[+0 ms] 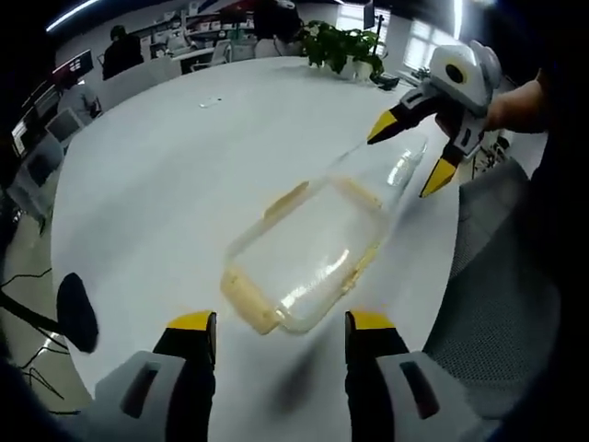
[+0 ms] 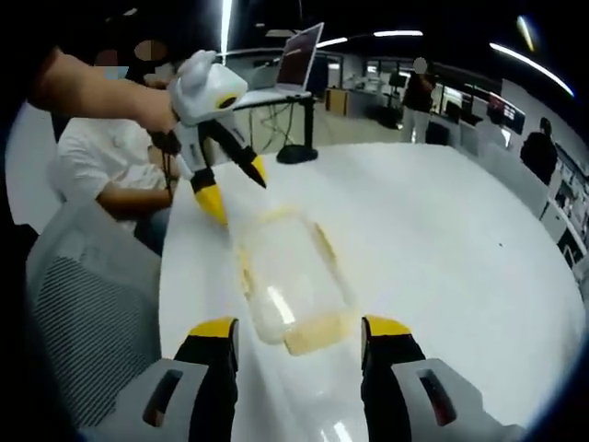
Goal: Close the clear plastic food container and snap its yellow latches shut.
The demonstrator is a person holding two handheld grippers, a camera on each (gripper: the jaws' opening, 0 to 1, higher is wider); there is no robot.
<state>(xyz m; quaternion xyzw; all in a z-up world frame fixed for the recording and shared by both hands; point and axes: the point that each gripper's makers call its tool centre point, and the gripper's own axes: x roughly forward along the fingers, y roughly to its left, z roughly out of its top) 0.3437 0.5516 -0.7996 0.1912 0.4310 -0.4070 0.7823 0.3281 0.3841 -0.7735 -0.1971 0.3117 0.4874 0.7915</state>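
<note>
In your left gripper view, your left gripper [image 1: 281,333] has its two fingers apart, just short of one clear plastic food container [image 1: 308,260] lying on the white worktop [image 1: 175,175]. Your right gripper [image 1: 409,157] hovers splayed beyond it.

In your right gripper view, your right gripper's fingers stand apart before the container, two yellow latches [image 2: 313,333] visible.

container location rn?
The clear container lies on the white table, between the open left gripper and open right gripper, near the table's edge.

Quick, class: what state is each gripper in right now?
Left gripper: open, holding nothing, near the container.
Right gripper: open, holding nothing.
</note>
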